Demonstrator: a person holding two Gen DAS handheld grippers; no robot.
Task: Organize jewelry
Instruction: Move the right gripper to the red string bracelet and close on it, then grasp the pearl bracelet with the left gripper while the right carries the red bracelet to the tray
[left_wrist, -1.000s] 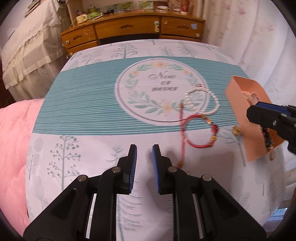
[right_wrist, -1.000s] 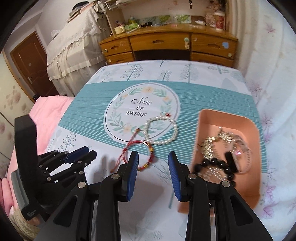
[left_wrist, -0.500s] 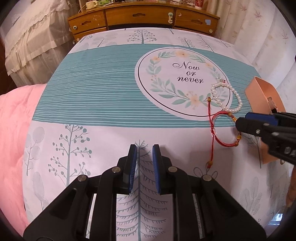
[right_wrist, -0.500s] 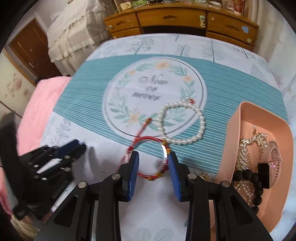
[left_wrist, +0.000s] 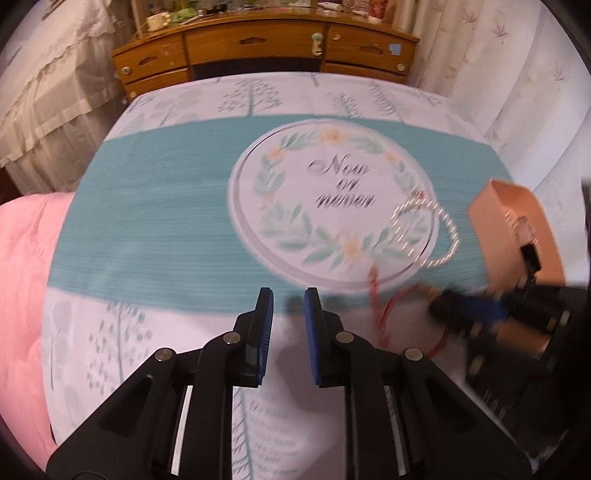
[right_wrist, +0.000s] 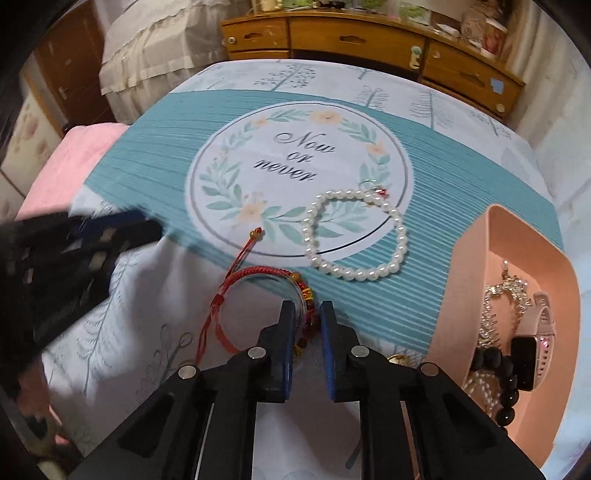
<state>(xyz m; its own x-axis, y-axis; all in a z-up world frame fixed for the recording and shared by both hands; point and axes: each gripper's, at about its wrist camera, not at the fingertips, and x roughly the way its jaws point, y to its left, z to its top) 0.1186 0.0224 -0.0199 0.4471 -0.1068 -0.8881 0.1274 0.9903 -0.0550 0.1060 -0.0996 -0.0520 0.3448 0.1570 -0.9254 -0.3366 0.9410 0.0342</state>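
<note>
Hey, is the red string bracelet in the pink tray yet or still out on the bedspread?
Out. The red string bracelet lies on the bedspread, left of the pink tray.

Left wrist view: motion-blurred throughout; pearl bracelet (left_wrist: 424, 232) smeared to streaks, right gripper (left_wrist: 443, 314) indistinct. Right wrist view: tray (right_wrist: 469, 266) cut by the right edge; left gripper (right_wrist: 110, 236) blurred; red bracelet (right_wrist: 258, 280) partly hidden behind the near fingers.
</note>
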